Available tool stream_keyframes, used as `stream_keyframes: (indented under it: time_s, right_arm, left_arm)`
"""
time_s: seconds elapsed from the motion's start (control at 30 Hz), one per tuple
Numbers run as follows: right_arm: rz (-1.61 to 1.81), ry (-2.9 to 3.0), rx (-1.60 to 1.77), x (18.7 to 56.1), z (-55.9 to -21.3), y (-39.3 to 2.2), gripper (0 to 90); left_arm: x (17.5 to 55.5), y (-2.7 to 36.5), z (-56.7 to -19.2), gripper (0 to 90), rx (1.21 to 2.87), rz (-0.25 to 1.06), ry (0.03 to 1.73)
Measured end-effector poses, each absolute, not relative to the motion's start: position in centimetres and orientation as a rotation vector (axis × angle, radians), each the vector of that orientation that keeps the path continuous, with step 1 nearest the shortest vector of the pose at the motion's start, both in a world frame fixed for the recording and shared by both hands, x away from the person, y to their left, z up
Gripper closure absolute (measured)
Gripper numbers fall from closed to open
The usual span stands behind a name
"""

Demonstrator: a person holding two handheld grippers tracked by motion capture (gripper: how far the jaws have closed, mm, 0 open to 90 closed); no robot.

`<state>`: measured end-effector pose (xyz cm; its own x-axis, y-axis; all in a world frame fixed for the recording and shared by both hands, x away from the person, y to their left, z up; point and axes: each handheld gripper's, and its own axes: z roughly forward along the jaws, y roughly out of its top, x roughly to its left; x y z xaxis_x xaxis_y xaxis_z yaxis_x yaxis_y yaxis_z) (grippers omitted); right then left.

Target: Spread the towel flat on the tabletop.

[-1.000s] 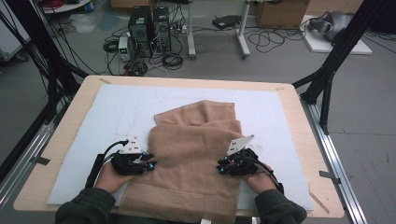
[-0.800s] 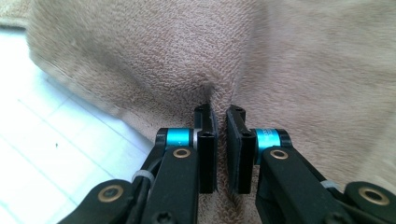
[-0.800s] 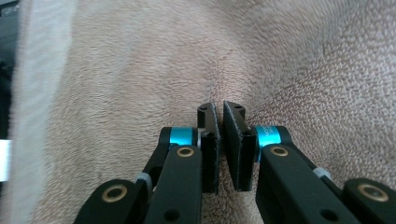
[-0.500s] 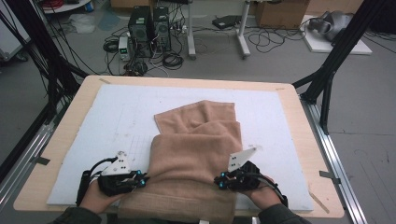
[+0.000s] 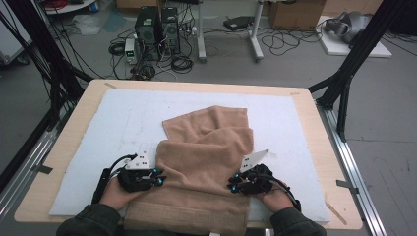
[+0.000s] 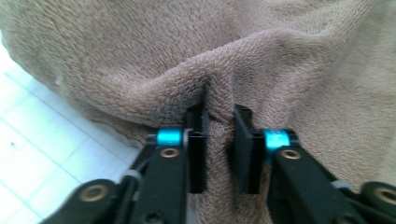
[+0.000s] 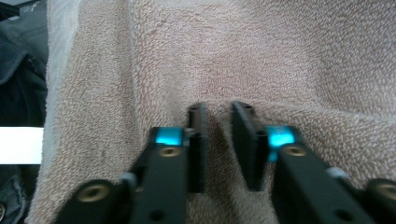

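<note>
Both grippers pinch the towel (image 5: pixel 206 162).
Left gripper (image 6: pixel 219 140) and right gripper (image 7: pixel 219 140) are clamped on it; pull both evenly, flat on the desk (image 5: pixel 78 113).

Towel fold carried back up the table

Since half a second ago, both grippers, left (image 5: pixel 158 178) and right (image 5: pixel 233 184), moved away from the near edge, taking the towel (image 5: pixel 206 167) fold along; the left jaws closed slightly further on the cloth.

Left gripper (image 5: pixel 158 178), right gripper (image 5: pixel 235 184): both clamped.
</note>
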<state>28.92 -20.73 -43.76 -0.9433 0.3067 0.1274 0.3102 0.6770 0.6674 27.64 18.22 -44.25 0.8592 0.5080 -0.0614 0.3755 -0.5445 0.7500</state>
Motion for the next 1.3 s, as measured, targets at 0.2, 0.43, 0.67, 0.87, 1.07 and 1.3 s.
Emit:
stream_keyframes:
  time_s: [0.2, 0.43, 0.67, 0.87, 1.07, 1.3]
  right_arm:
    - [-1.091, -2.843, -0.401, 27.5, -43.4, -20.9, 89.0]
    - [-1.186, -2.876, -0.447, 28.2, -41.6, -21.7, 80.3]
    - [-1.208, -2.893, -0.530, 30.2, -42.1, -21.2, 66.9]
    - [-1.227, -2.887, -0.564, 31.0, -42.6, -20.7, 62.3]
    - [-1.272, -2.879, -0.598, 31.7, -42.6, -21.3, 58.3]
    - [-1.270, -2.890, -0.625, 31.8, -42.6, -21.9, 55.4]
  left_arm:
    - [25.3, 19.1, -43.8, 82.7, 2.195, 0.149, 0.591]
    - [26.1, 20.5, -41.0, 61.7, 2.074, 0.182, 0.612]
    - [31.2, 20.2, -38.4, 62.8, 1.990, 0.255, 0.689]
    - [36.9, 18.9, -38.9, 65.1, 1.979, 0.298, 0.817]
    - [41.0, 17.3, -40.7, 66.6, 2.006, 0.292, 0.891]
    - [43.2, 16.5, -43.8, 64.9, 2.077, 0.328, 0.995]
